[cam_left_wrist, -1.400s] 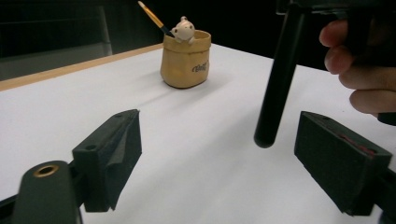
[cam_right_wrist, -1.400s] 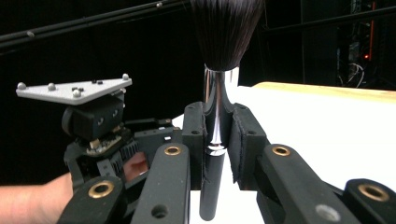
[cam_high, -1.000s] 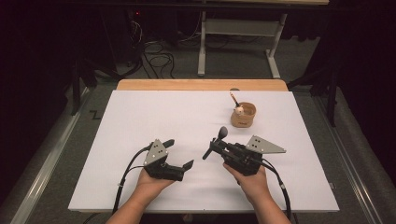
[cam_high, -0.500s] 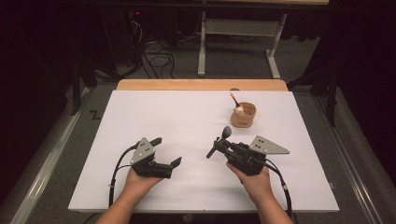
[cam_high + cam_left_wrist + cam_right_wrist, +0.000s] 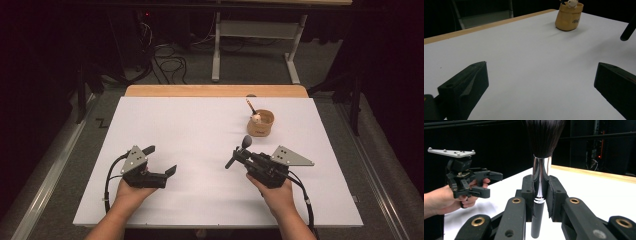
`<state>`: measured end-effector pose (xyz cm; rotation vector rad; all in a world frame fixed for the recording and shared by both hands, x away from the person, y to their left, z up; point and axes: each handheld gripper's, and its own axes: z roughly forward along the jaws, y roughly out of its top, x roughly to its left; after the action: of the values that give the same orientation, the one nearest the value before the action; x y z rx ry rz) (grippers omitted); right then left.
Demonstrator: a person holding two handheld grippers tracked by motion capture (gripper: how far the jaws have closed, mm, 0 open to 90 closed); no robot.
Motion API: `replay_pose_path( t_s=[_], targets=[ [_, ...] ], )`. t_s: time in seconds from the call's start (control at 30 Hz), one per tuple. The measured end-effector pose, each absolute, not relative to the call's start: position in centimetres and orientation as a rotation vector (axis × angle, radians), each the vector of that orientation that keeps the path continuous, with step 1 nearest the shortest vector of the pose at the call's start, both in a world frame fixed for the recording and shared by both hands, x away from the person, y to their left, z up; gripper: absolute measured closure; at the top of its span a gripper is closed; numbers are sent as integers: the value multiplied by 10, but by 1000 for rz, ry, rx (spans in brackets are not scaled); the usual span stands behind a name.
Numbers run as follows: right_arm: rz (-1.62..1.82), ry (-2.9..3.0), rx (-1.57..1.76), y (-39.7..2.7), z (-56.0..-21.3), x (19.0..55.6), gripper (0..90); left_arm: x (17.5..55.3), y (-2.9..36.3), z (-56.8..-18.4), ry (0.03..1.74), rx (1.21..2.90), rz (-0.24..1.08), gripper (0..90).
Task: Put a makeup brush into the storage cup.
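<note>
- Black-handled makeup brush (image 5: 539, 195) with dark bristles: clamped in the right claw (image 5: 243, 155), over the desk's near right part.
- Left claw (image 5: 161, 160): jaws wide apart, holding nothing, at near left.
- Tan fabric pouch (image 5: 261, 123) with a small white figure: far right, apart from both claws.
- White desk (image 5: 190, 130) beneath.

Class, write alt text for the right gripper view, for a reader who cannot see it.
A black gripper clamps a makeup brush upright by its handle, dark bristles on top. Behind it lies a white table, and at the left a hand holds a second gripper.
</note>
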<state>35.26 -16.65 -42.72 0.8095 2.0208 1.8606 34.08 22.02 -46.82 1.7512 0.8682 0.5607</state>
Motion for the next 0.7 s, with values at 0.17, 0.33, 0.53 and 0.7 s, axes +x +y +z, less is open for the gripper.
replay_pose_path(
  t_s=[0.17, 0.33, 0.53, 0.7],
  targets=[
    [1843, 2010, 821, -170, -427, 353, 791, 339, 231, -475, 900, 1741, 568, 3],
    [1810, 1996, 829, -175, -428, 354, 791, 336, 235, -478, 903, 1759, 593, 4],
    [1764, 1970, 854, -185, -430, 355, 791, 332, 237, -479, 889, 1772, 581, 4],
    [1716, 1950, 861, -197, -429, 356, 791, 329, 243, -478, 895, 1737, 569, 4]
  ],
)
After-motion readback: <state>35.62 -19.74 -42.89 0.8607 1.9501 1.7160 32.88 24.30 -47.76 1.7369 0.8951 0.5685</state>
